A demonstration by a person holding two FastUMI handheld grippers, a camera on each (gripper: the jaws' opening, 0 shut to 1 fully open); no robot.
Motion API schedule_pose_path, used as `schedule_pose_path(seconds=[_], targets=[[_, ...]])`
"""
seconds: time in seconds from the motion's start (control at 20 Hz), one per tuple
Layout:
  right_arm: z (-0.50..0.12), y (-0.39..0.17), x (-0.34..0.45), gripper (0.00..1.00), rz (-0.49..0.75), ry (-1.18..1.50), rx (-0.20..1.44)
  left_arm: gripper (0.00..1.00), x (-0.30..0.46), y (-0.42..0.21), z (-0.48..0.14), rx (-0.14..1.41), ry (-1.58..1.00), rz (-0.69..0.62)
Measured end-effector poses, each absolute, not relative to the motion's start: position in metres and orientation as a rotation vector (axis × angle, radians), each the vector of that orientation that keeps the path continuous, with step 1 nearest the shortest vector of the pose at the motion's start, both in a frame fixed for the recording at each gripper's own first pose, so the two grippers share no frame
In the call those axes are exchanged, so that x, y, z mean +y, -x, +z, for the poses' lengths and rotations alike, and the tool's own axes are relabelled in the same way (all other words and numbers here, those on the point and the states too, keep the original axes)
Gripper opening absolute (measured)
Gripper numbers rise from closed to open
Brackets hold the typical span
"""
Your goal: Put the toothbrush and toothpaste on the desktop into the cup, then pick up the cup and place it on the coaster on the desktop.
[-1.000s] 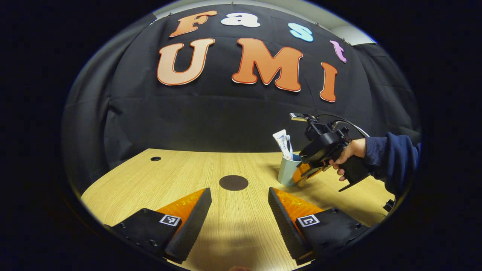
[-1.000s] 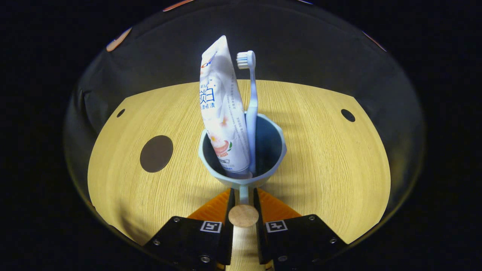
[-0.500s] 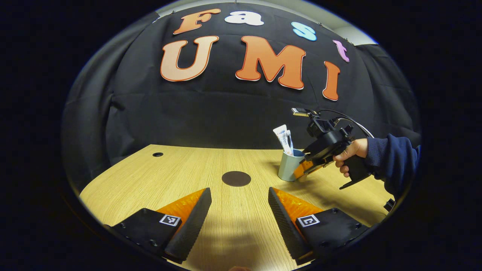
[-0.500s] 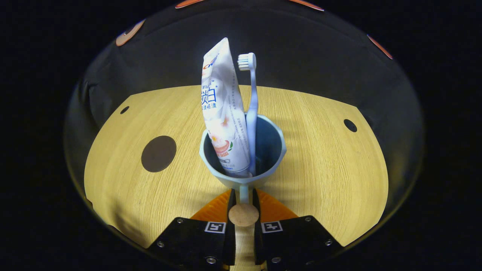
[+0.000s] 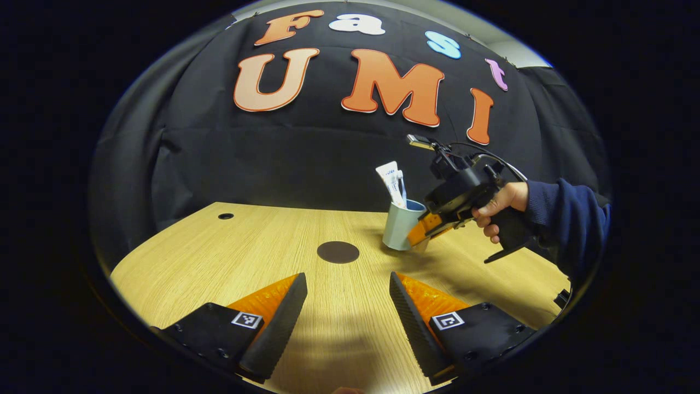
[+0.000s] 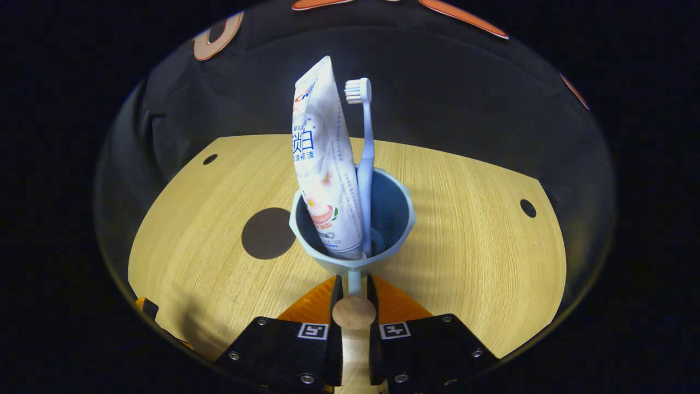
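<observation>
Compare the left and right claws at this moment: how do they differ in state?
The left claw is open and holds nothing; the right claw is shut on the cup by its handle. The left claw hangs over bare desk; the right claw carries the cup near the coaster. Both are hand-held.

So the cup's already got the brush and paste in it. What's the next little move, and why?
Probably carry the cup sideways to the dark round coaster and lower it there. The right gripper is clamped on the cup's handle, toothbrush and toothpaste stand inside, and in the left gripper view the cup looks lifted beside the coaster.
</observation>
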State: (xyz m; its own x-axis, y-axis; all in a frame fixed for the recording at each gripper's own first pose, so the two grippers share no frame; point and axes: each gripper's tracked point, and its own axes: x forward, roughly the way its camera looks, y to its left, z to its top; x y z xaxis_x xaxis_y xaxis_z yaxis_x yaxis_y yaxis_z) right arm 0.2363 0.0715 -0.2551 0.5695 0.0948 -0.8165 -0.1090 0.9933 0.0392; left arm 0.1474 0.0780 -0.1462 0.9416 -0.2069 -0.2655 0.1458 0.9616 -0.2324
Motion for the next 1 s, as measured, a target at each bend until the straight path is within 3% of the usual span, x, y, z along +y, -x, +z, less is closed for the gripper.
schedule_pose_path(seconds=[0.3,0.35,0.4,1.0], targets=[[-0.262,-0.242,0.068,0.19,0.198,0.048,0.939,0.97,0.079,-0.146,-0.151,0.294,0.232,-0.162],[-0.26,-0.243,0.067,0.24,0.214,0.049,0.941,0.97,0.08,-0.145,-0.152,0.296,0.232,-0.156],[-0.259,-0.244,0.067,0.19,0.237,0.038,0.944,0.97,0.08,-0.145,-0.152,0.295,0.234,-0.151],[-0.257,-0.245,0.062,0.19,0.313,0.087,0.98,0.97,0.089,-0.14,-0.148,0.326,0.288,-0.084]])
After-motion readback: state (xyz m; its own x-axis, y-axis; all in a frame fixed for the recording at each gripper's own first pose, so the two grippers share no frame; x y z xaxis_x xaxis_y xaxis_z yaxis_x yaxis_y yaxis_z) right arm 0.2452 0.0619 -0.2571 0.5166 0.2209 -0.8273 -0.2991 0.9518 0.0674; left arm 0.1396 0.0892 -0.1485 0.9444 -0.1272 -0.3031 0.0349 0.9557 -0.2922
